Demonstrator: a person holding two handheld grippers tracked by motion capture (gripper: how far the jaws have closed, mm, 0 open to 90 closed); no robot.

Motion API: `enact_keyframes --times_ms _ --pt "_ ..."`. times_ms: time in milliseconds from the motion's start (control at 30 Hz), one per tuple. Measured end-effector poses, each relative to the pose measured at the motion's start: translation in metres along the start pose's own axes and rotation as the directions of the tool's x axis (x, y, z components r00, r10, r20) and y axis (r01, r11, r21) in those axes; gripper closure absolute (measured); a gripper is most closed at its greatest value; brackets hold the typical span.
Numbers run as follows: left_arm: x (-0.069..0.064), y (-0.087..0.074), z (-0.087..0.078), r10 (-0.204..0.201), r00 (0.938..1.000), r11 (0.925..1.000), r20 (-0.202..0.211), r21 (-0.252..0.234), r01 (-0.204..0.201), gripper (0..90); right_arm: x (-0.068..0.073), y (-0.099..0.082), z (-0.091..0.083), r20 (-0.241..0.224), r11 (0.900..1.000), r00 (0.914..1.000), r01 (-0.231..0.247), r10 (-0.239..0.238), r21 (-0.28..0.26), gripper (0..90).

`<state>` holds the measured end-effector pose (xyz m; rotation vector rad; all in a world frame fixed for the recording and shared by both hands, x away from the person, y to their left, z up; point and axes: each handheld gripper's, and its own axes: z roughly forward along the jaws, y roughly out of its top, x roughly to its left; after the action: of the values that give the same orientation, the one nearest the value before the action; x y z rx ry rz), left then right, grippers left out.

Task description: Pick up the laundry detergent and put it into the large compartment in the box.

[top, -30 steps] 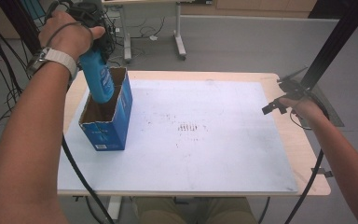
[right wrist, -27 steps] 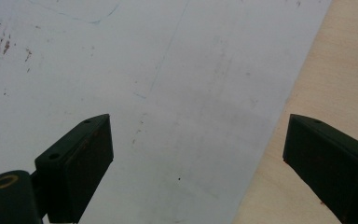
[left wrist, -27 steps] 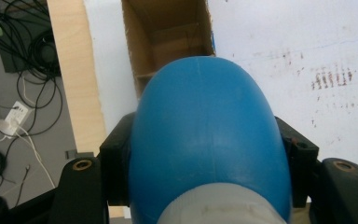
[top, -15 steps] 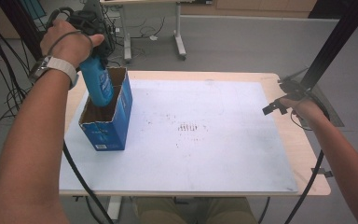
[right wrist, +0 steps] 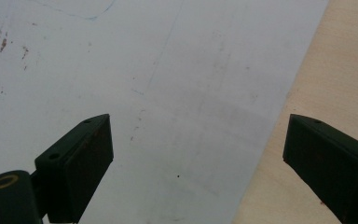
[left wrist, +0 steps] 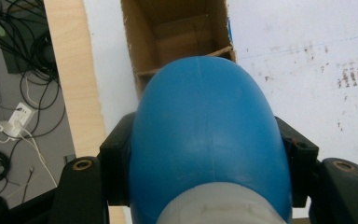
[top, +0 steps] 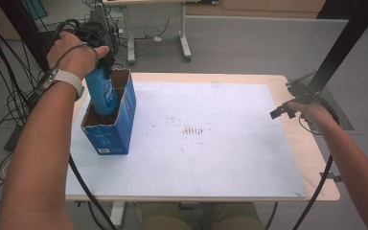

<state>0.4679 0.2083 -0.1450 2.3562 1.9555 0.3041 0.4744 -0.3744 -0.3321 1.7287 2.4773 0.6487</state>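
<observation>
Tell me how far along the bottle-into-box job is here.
Done: the blue bottle is gripped by the left gripper and its lower end is inside the far compartment of the blue cardboard box. In hand: lowering it in. Left: seating and releasing it. The right gripper hangs open over the table's right edge.

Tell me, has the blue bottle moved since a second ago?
Yes. The blue bottle in the left gripper has sunk slightly deeper into the blue cardboard box, which stayed put.

Blue bottle (top: 101, 91) in the left tool (top: 96, 50) — lower end inside the open blue carton (top: 110, 127).
</observation>
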Motion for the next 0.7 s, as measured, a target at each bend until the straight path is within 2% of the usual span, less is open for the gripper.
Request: enact_keyframes --times_ms 200,700 --pt "0.000 -0.001 0.010 -0.002 0.9999 1.0000 0.013 0.006 0.002 37.6 -0.001 -0.001 0.001 0.000 1.0000 1.0000 -0.002 0.002 0.002 8.3" --pt "-0.001 -0.006 0.039 0.004 0.9999 0.9998 0.013 0.020 -0.005 37.6 -0.001 -0.004 0.007 -0.004 0.9999 1.0000 -0.005 0.005 0.011 8.2"
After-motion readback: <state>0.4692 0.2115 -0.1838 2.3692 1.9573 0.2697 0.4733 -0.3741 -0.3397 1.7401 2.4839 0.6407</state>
